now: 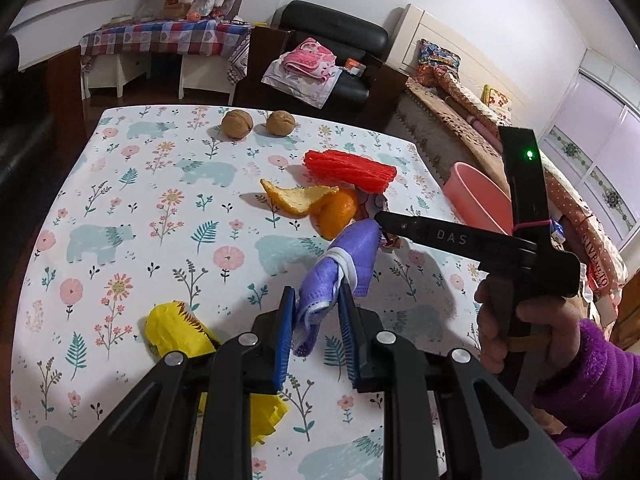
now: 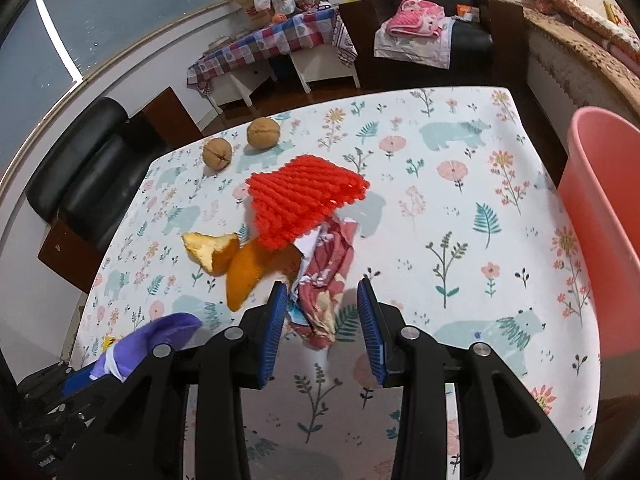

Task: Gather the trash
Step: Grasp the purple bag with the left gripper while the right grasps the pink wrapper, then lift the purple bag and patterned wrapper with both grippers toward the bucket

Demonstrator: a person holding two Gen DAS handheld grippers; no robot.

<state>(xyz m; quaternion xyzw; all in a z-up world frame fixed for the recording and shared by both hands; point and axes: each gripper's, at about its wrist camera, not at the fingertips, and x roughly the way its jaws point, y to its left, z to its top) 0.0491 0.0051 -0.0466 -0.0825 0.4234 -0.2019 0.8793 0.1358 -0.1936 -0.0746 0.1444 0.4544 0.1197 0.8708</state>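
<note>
Over the floral tablecloth [image 1: 120, 200], left gripper [image 1: 316, 336] clamps a purple mask [image 1: 352, 256]; right gripper [image 2: 322, 320] straddles, jaws apart, a crumpled wrapper [image 2: 326, 280]; next, I judge, closing, then the pink bin [image 2: 600, 240].

A lived-in home room: a black armchair [image 1: 332, 40] piled with folded laundry at top centre, a bed [image 1: 460, 92] with patterned quilts at upper right, a checked-cloth table [image 1: 160, 40] at upper left

Purple face mask [image 1: 347, 268] between left claw [image 1: 316, 336] pads, above floral tablecloth [image 1: 160, 208]
</note>
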